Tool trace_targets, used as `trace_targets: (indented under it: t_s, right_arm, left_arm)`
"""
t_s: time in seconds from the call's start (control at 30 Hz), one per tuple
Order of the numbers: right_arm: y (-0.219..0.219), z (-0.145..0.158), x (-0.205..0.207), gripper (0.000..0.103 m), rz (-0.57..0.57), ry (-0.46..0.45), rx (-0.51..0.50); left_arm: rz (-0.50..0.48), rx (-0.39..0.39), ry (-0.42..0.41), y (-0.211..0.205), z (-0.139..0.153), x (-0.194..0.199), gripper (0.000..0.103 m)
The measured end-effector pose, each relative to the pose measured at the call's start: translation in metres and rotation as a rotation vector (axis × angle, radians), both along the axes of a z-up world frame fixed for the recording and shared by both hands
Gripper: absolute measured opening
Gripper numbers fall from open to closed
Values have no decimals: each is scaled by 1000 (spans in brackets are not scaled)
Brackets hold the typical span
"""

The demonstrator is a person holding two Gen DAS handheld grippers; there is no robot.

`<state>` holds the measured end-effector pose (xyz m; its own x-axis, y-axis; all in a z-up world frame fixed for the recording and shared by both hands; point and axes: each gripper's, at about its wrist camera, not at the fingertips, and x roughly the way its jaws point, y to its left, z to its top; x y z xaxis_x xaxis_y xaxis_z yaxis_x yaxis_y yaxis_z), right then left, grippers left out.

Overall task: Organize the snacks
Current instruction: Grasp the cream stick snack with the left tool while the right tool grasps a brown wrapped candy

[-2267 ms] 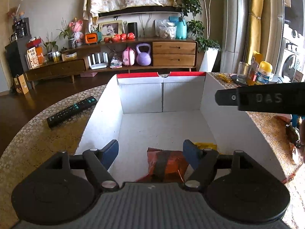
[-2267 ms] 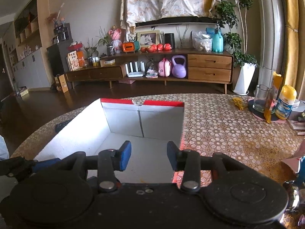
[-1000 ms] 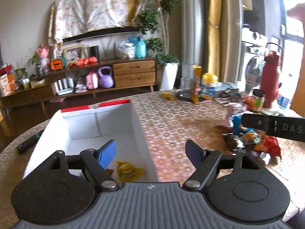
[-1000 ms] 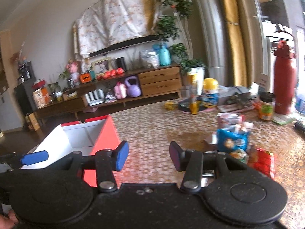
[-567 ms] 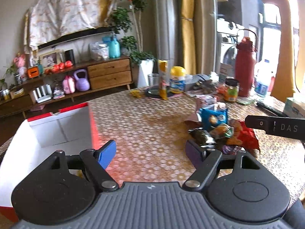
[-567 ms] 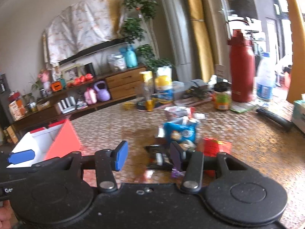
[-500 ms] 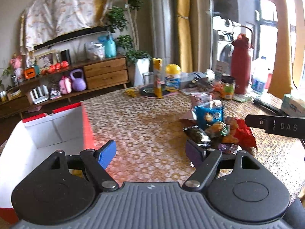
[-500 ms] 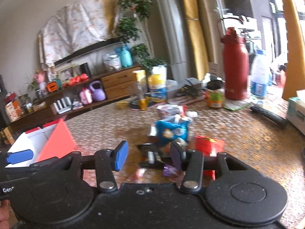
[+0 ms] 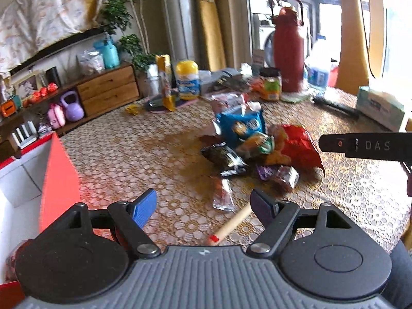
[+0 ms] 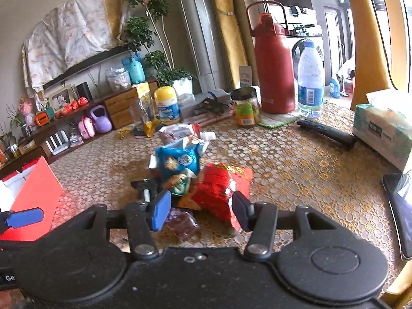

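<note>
The snacks lie in a loose heap in the middle of the tabletop point(image 10: 296, 170): a blue chip bag point(image 10: 177, 161) propped at the back, a red crinkled bag point(image 10: 221, 188) in front of it, a black packet point(image 9: 225, 158) to the heap's left, a purple wrapper point(image 9: 279, 176) and a clear-wrapped bar point(image 9: 222, 195) nearest the person. The red-sided box point(image 9: 55, 180) with the white inside stands well apart at the left edge. The right hand-held gripper point(image 10: 200, 209) hangs just before the red bag, jaws spread wide and empty; the left hand-held gripper point(image 9: 203, 203) is likewise wide and empty above the clear-wrapped bar and a pale stick with a red tip point(image 9: 230, 225). This looks like the reach for the next snack. The next move, I'd judge, calls for lowering the right jaws around the red bag's edge, pinching gently since it will crumple, then carrying it across to the box.
</note>
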<state>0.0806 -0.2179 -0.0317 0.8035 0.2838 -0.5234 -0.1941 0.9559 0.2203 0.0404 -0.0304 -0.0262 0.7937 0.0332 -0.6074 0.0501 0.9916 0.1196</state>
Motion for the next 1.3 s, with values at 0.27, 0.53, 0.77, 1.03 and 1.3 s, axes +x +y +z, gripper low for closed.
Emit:
trace_targets:
  t_s: [0.27,0.53,0.77,1.03,1.3]
  right_arm:
    - [-4,-17,7,54,-3,43,-8]
    - [3,-33,15,56,18,84,-18]
    - [13,-40,20,58,44,101,-25]
    - [23,-41,21,60,62,100,-35]
    - [36,-42,24,61,92,85,-68]
  left_arm:
    - [-59,8,77,-6,-32,18,79]
    - [-110,8,114,-5,-57,25,79]
    - [-109,-50,121,4,-64,27,78]
    - [-151,-96,104,4,-63,24,38]
    - [-137,-113,89,8,-62,17,11]
